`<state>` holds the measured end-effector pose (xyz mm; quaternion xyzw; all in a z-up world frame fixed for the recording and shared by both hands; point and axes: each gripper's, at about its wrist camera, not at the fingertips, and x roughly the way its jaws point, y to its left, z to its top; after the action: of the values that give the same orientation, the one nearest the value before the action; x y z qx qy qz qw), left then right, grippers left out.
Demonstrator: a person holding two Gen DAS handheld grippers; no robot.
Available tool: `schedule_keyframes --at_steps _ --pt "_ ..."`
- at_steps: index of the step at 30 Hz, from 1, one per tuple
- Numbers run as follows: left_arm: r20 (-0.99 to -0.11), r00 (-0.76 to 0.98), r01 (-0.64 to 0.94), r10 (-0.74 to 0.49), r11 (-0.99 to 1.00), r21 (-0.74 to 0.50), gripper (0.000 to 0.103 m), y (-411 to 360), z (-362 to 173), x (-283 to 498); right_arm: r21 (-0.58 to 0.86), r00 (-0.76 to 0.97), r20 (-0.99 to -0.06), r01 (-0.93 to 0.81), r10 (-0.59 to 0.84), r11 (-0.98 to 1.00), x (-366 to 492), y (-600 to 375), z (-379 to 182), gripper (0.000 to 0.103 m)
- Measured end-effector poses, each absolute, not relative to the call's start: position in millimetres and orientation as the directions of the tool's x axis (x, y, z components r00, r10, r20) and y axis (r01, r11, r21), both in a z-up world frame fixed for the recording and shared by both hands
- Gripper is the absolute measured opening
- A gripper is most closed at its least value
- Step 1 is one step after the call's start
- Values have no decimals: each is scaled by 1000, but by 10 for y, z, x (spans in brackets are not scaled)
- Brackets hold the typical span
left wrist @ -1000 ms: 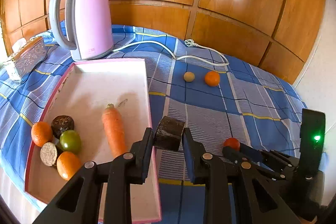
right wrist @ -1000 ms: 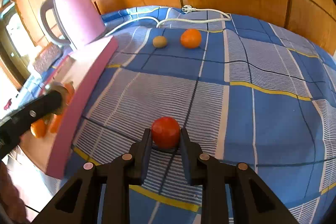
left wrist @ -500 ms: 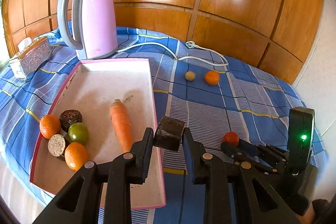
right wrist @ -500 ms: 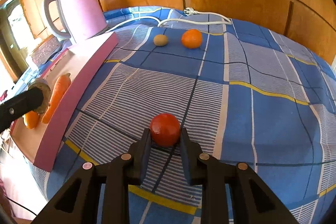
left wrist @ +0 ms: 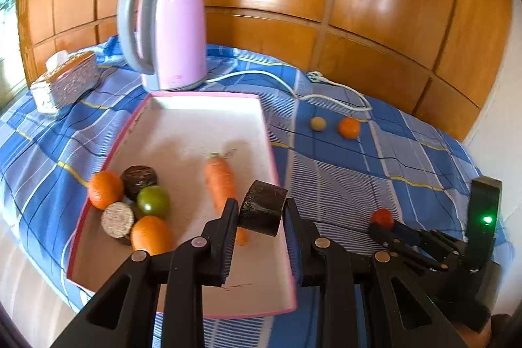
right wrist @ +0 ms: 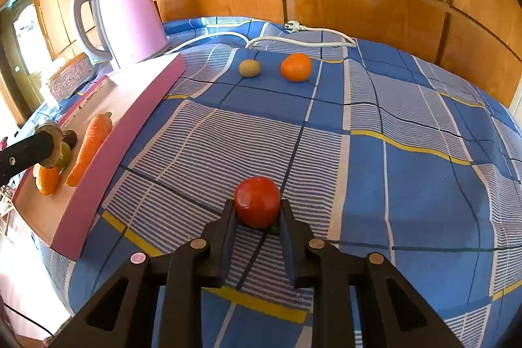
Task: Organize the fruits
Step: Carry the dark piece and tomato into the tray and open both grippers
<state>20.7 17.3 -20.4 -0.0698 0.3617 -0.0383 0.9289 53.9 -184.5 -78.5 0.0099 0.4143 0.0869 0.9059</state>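
My left gripper (left wrist: 261,214) is shut on a dark brown cut fruit piece (left wrist: 262,207) and holds it above the right edge of the pink tray (left wrist: 182,119). The tray holds a carrot (left wrist: 222,181), two oranges (left wrist: 105,189), a green fruit (left wrist: 153,201) and two brown cut pieces (left wrist: 139,177). My right gripper (right wrist: 257,211) is shut on a red tomato (right wrist: 257,200), lifted slightly above the blue checked cloth; it shows in the left wrist view (left wrist: 382,217) too. An orange (right wrist: 296,67) and a small tan fruit (right wrist: 249,68) lie farther back on the cloth.
A pink kettle (left wrist: 166,31) stands behind the tray, its white cord (right wrist: 293,41) trailing across the cloth. A patterned tissue box (left wrist: 65,80) sits at far left. Wooden wall panels close the back. The tray's pink side wall (right wrist: 124,139) stands left of my right gripper.
Both grippers have risen and drawn back a little with their fruits held. The left gripper has shifted left, so the tray's fruits sit more central in its view.
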Motion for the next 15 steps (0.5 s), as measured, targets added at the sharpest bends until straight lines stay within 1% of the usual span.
schedule_keyframes --at_steps 6,11,15 --pt "-657 749 -59 -81 980 -188 28 515 -162 254 107 644 -738 -182 200 977 539 -1750 -670 25" --pt "-655 754 -104 -60 972 -209 28 780 -145 342 118 653 -711 -255 261 960 586 -1547 -464 25" --pt "-655 752 -116 -67 966 -232 28 957 -146 449 140 637 -696 -330 330 934 672 -1316 -306 25"
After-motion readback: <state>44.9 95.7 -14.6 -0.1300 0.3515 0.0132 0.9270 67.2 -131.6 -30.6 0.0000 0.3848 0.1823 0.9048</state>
